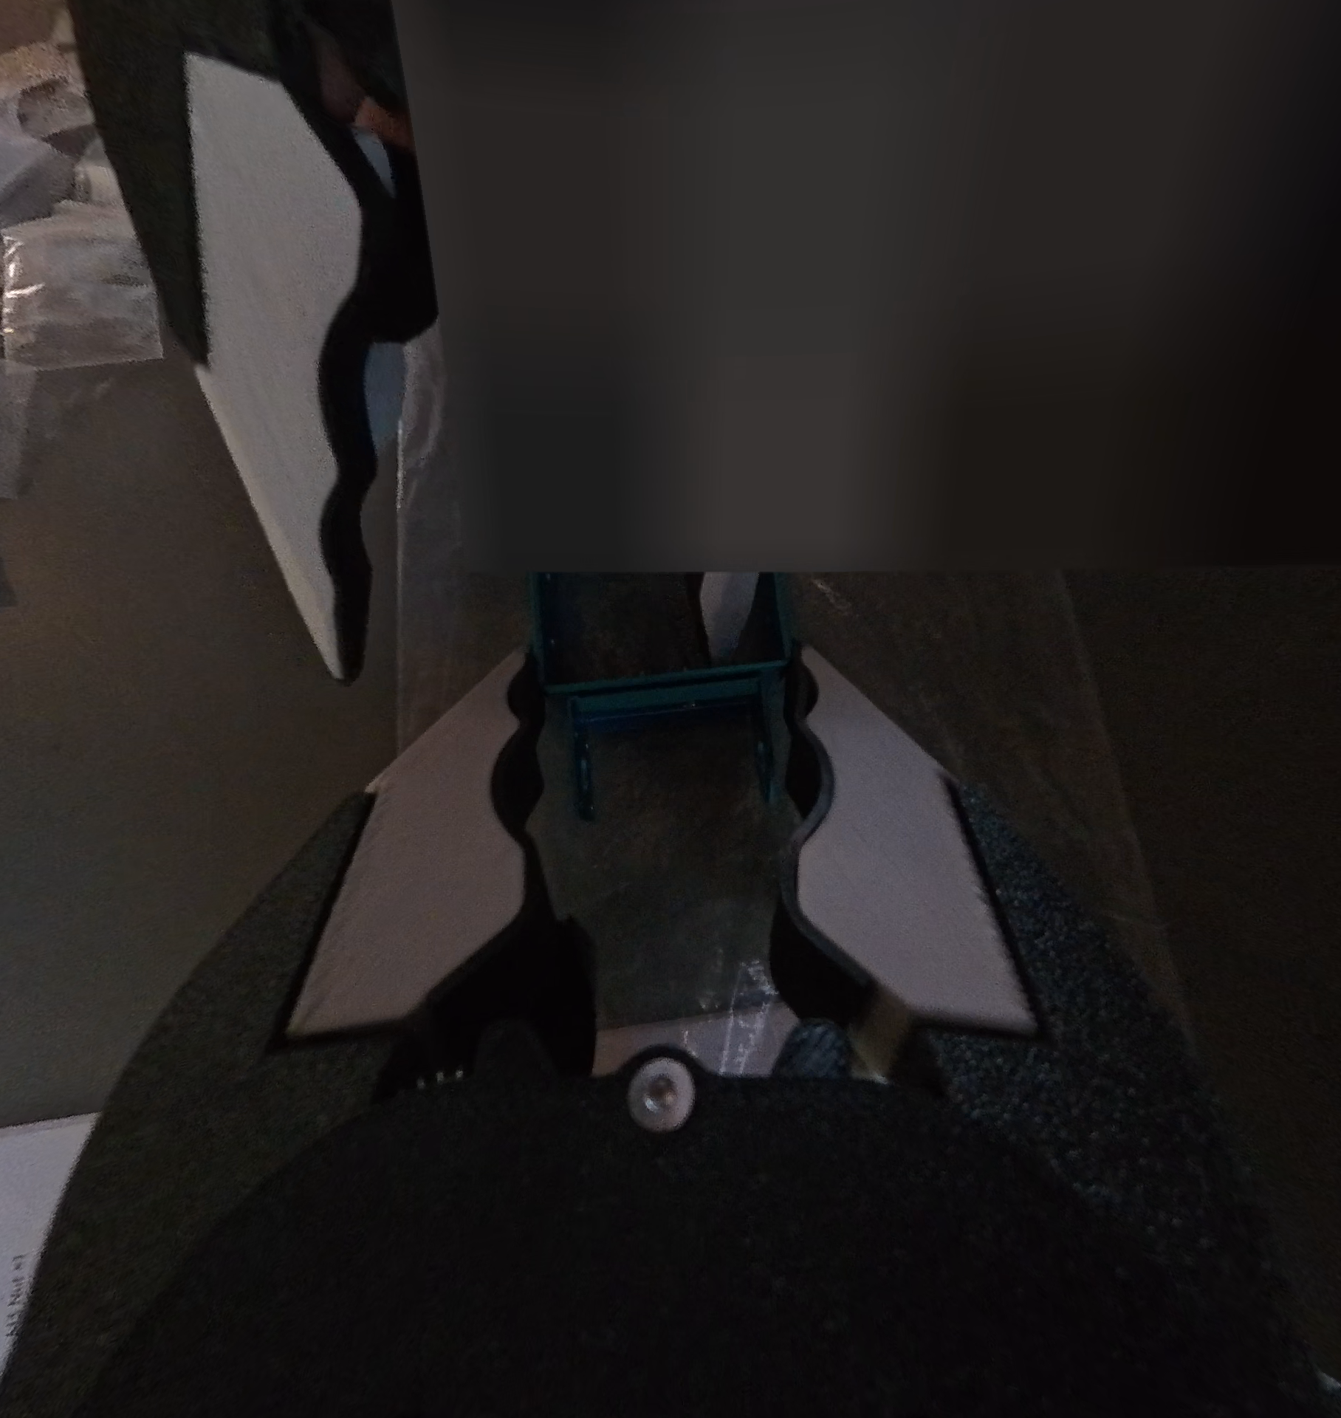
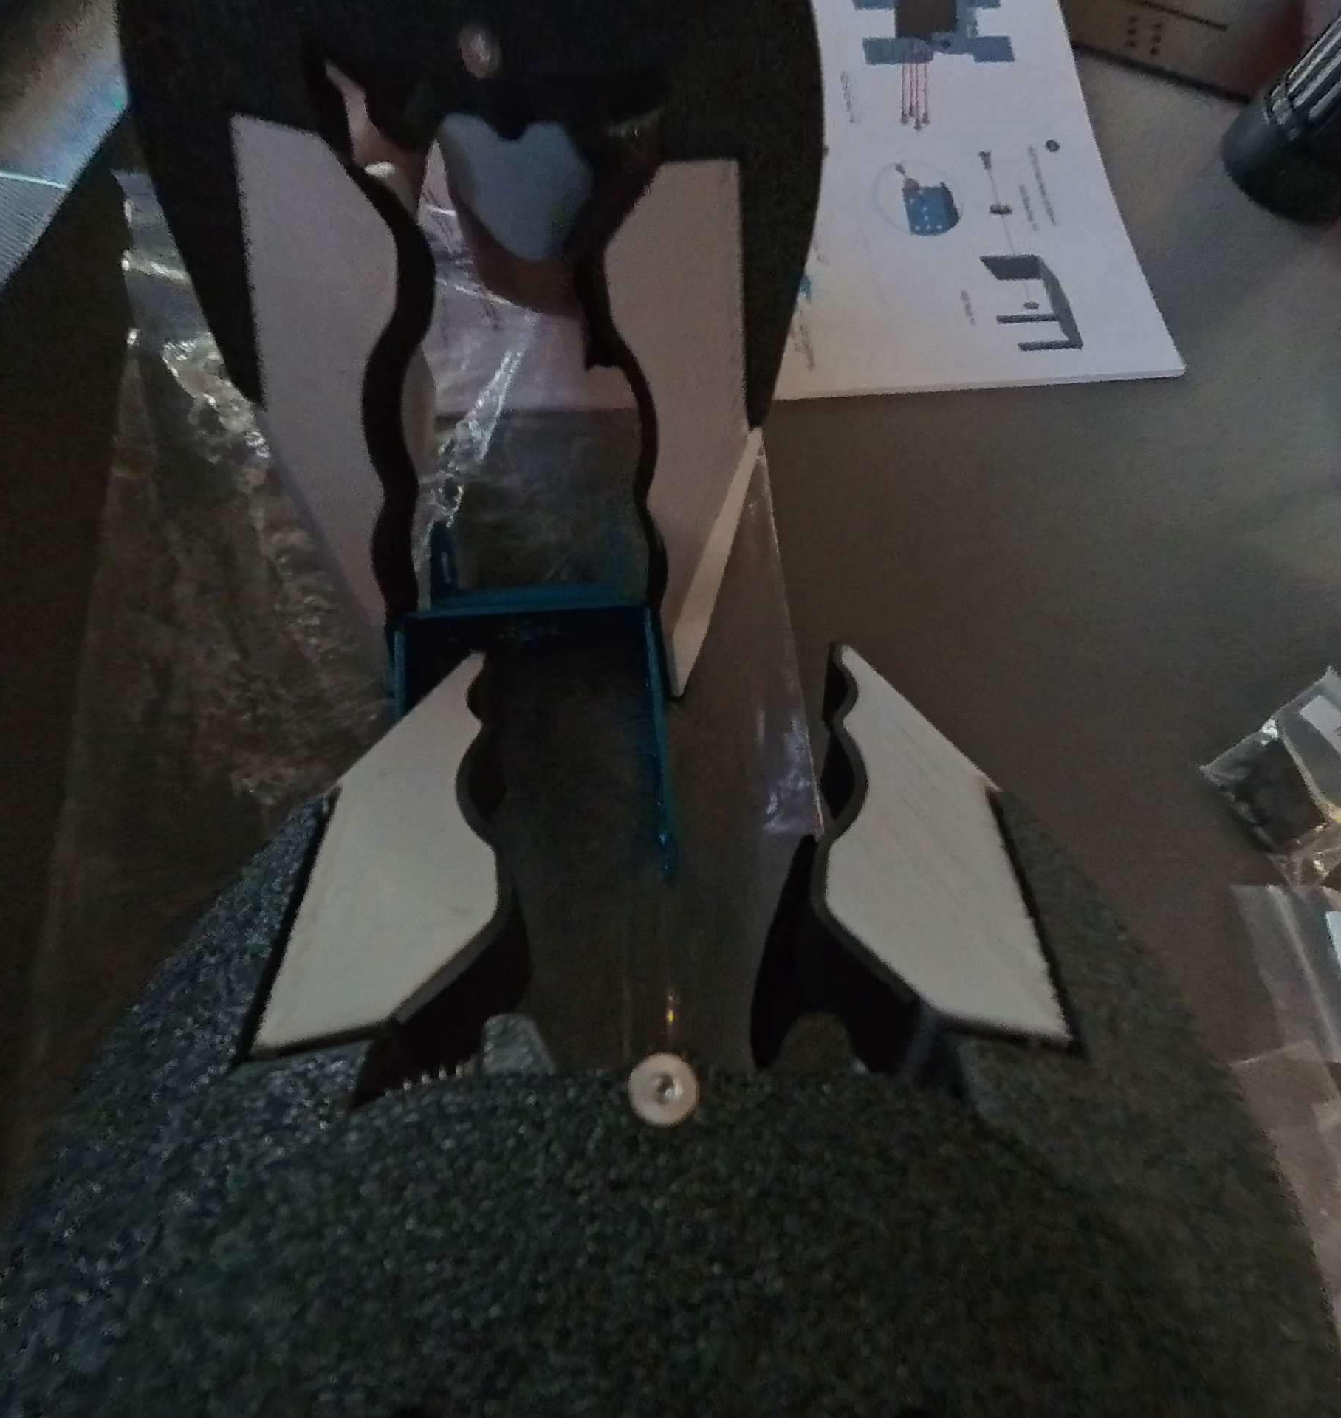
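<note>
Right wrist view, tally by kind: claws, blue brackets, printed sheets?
blue bracket: 1
claws: 2 (left claw shut on the bracket, right claw open)
printed sheet: 1
Total: 4

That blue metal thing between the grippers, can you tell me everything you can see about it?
The blue metal bracket looks like thin sheet metal, teal-blue, bent into a U with a flat back and two side walls; small holes may dot the walls, but it is too dim to be sure. The left gripper has its fingers pressed against the two side walls. The right gripper faces it from the opposite side, jaws apart, one fingertip at the bracket's open end. Crinkly clear plastic lies behind it.
</note>
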The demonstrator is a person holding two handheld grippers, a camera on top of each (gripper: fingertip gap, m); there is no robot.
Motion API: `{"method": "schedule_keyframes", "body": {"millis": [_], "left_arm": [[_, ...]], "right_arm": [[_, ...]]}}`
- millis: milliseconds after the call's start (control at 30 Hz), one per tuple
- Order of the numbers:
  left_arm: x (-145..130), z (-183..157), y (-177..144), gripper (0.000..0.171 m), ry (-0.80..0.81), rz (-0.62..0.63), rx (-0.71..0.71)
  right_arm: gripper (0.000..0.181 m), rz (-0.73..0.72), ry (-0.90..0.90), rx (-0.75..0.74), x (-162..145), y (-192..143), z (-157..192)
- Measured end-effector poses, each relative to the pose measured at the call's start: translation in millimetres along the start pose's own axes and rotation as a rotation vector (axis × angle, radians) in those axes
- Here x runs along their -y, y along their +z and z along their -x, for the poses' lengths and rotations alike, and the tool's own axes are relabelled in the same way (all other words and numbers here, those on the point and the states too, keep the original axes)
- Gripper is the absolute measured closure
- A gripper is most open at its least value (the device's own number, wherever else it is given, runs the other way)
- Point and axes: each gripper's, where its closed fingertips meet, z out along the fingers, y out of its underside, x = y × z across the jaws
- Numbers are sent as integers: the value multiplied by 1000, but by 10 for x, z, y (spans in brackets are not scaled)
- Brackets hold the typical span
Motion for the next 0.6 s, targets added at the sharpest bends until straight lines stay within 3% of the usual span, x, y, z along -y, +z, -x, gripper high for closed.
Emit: {"method": "schedule_keyframes", "body": {"millis": [167, 333, 500, 600], "left_arm": [[-1, 1, 0, 108, -1, 0, 0], [-1, 0, 1, 107, 0, 0, 0], [-1, 1, 1, 107, -1, 0, 0], [-1, 1, 3, 107, 0, 0, 0]], "right_arm": [[91, -40, 73, 1, 43, -47, -84], [95, -1, -3, -6, 1, -4, -1], [90, -37, 78, -1, 38, -46, -85], [97, -37, 25, 6, 41, -49, -18]]}}
